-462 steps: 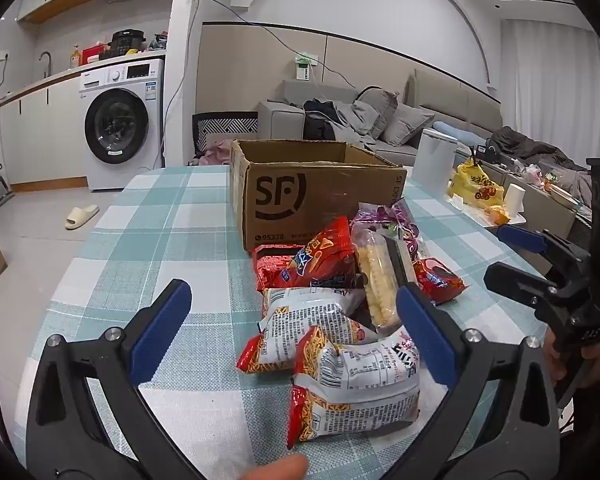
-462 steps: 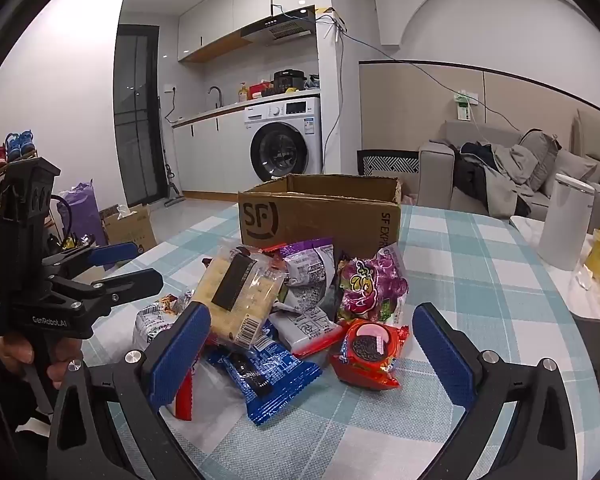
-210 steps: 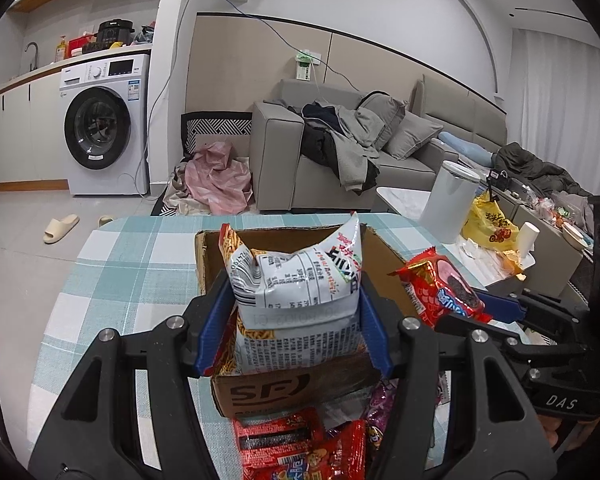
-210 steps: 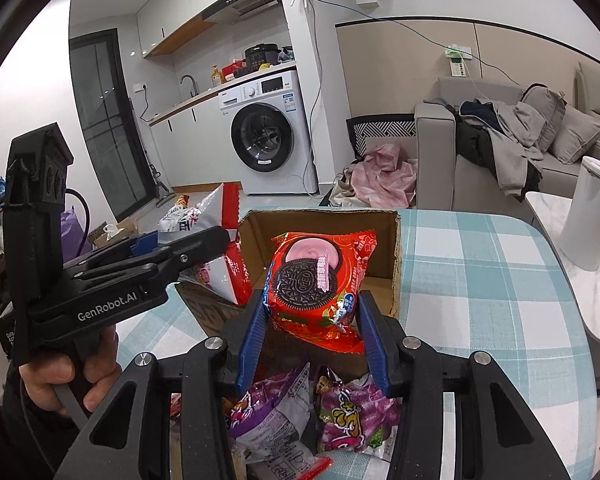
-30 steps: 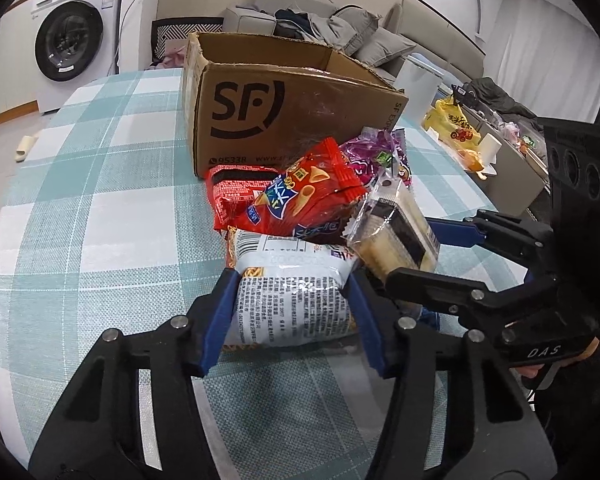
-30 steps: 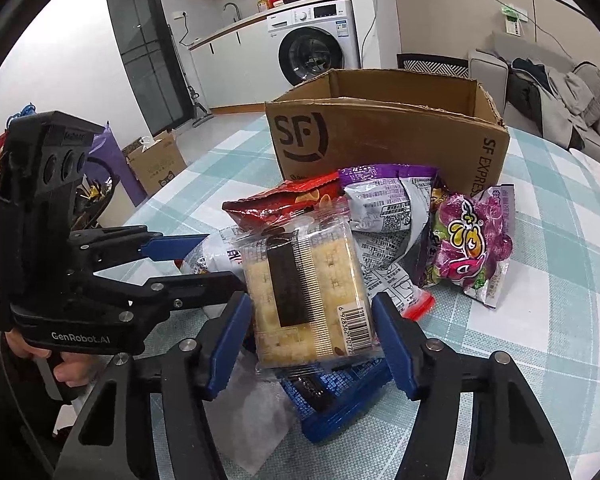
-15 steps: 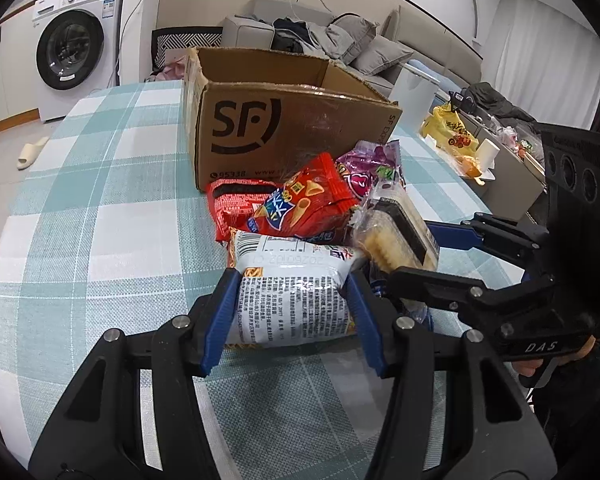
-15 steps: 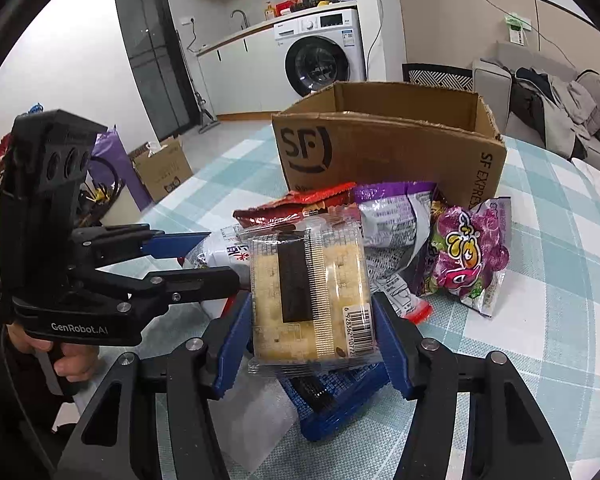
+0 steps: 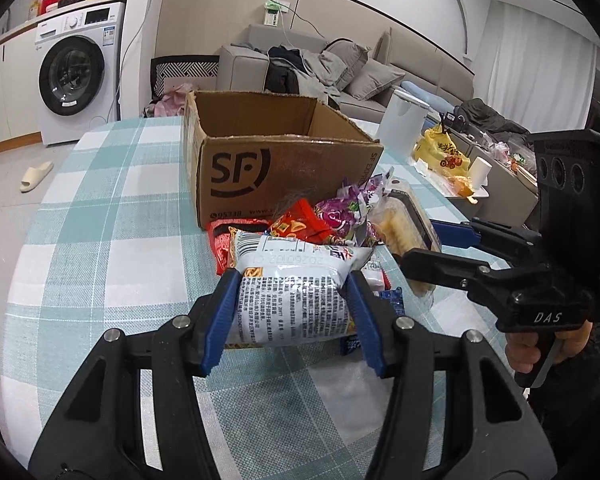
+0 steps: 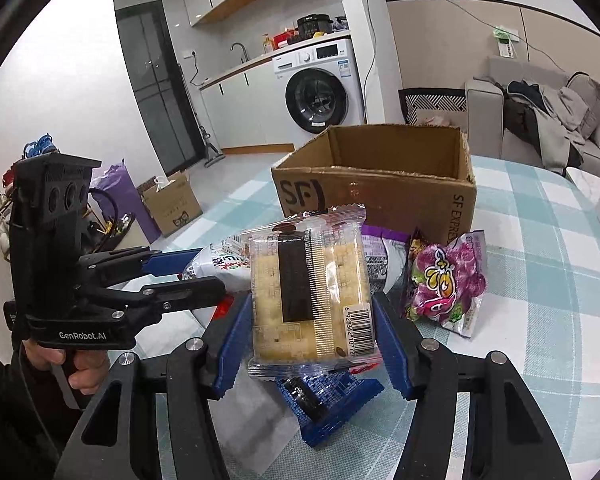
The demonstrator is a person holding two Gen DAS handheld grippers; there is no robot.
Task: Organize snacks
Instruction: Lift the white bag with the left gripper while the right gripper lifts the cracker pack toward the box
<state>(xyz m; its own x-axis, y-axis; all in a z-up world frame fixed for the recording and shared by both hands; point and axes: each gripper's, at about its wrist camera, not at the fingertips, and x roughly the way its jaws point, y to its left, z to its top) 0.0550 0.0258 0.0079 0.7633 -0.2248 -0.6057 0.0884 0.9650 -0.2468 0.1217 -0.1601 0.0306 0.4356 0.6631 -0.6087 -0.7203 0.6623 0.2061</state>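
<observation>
My left gripper point(image 9: 292, 300) is shut on a white snack bag point(image 9: 292, 304) with black print, held above the table in front of the open SF cardboard box point(image 9: 284, 176). My right gripper point(image 10: 312, 316) is shut on a clear pack of yellow crackers point(image 10: 310, 292), lifted above the pile; it also shows in the left wrist view point(image 9: 404, 228). On the table lie a red chip bag point(image 9: 300, 224), a purple candy bag point(image 10: 446, 280) and a blue packet point(image 10: 328, 404). The box point(image 10: 376, 188) stands just behind the pile.
The table has a teal and white checked cloth point(image 9: 112, 216). A white canister point(image 9: 402, 120) and a yellow bag point(image 9: 442, 156) sit right of the box. A washing machine point(image 9: 80, 80) and a sofa point(image 9: 300, 64) stand beyond the table.
Both grippers have risen with their packs, lifting them off the pile and tilting up towards the box. The box top now shows in both views.
</observation>
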